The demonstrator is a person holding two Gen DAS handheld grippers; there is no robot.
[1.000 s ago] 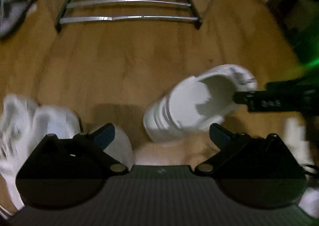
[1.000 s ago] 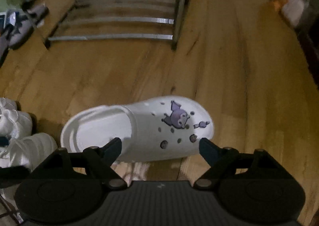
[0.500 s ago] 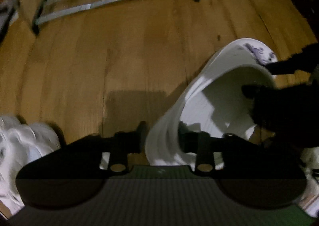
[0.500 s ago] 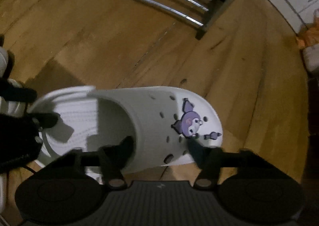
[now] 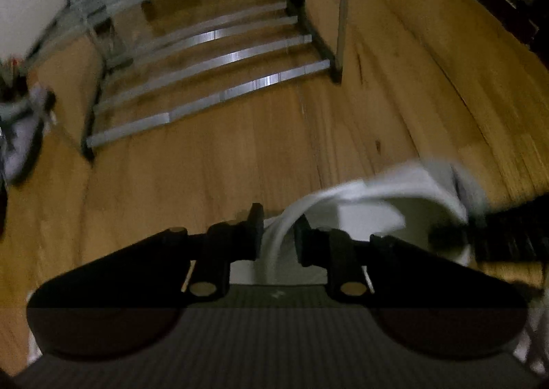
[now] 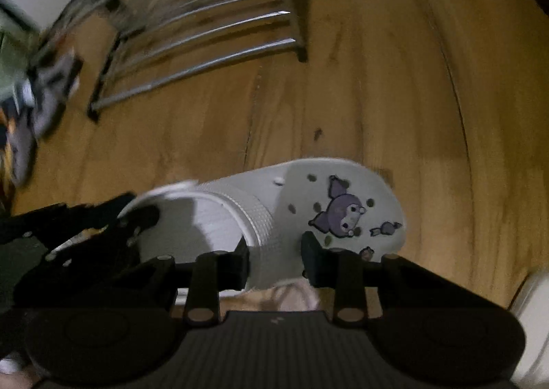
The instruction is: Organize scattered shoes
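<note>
Where wood floor (image 5: 240, 155) spreads, metal rack (image 5: 212, 56)

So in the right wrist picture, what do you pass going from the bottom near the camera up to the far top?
Right tongs pinching the white clog → purple cartoon charm → bare wooden floor → metal shoe rack.

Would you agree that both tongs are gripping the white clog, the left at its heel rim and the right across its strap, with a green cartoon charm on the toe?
Not quite: the charm is purple, as the right wrist view shows. Both tongs do grip the white clog: the left tongs at its heel rim, the right tongs across its strap.
</note>
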